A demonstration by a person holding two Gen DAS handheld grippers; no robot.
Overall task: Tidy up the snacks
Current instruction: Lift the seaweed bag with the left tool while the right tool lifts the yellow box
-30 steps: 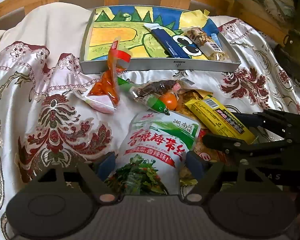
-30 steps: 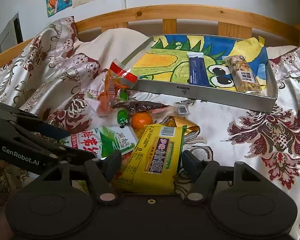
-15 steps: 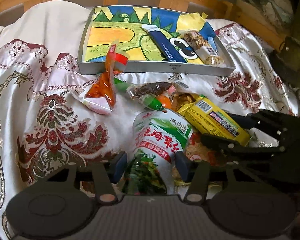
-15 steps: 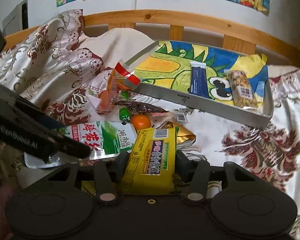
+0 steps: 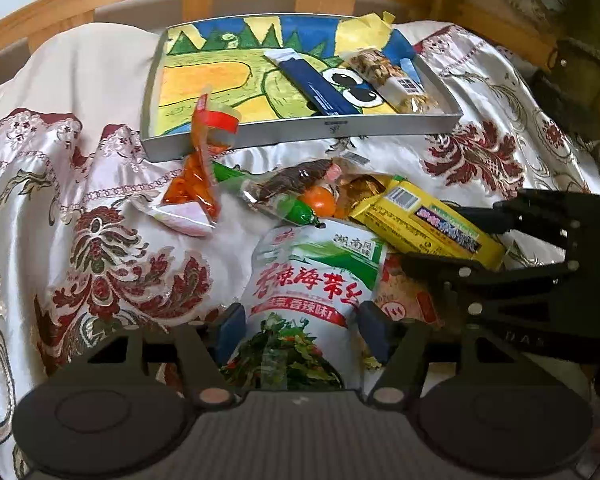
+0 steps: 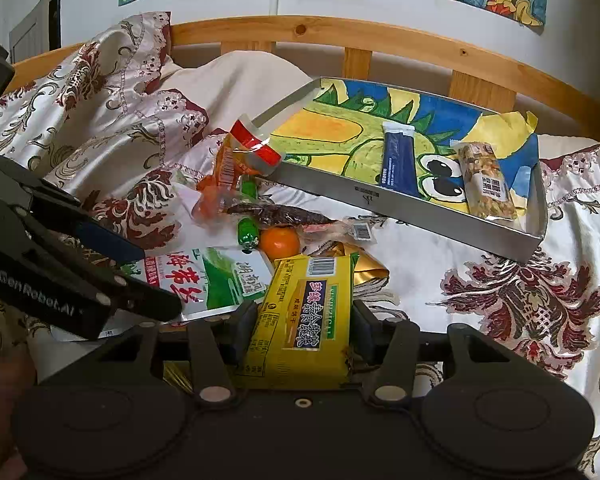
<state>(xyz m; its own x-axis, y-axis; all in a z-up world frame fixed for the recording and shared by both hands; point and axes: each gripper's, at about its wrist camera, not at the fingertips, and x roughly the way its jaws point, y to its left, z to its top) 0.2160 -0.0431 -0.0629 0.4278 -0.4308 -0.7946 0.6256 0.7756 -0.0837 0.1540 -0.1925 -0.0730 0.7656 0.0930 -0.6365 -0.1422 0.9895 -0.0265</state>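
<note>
When looked at from the left wrist, shows left gripper [image 5: 302, 330] at middling width, jaws having just been opening, with bag [image 5: 312, 276] between them and both pads against its sides near the bottom end. Lies on the bed [image 5: 80, 200] toward the near edge, at the near end of the snack heap, well short of the tray [image 5: 300, 132] by the headboard. Looks light, puffed and glossy: likely to crumple inward under a squeeze and to slide on slick film. Better pinched low across the flat seam than over the air-filled middle, and firmly enough to stop sagging. Probably no harm from a dent, so grip can be generous.

When looked at from the right wrist, shows right gripper [image 6: 302, 320] narrower, jaws having just been closing, pads pressed on the long edges of the pack [image 6: 300, 344]. Rests just right of the bag on the same near stretch of bed, far end propped on a gold wrapper [image 6: 364, 272], orange [image 6: 280, 242] just beyond. Seems stiffer and block-like, biscuits by the look, so likely brittle: calls for a moderate squeeze only, across the width as now. Cantilevers from the near end, so may droop; best kept level on the way to the tray's bare left half, beside the blue bar [image 6: 396, 160].
</note>
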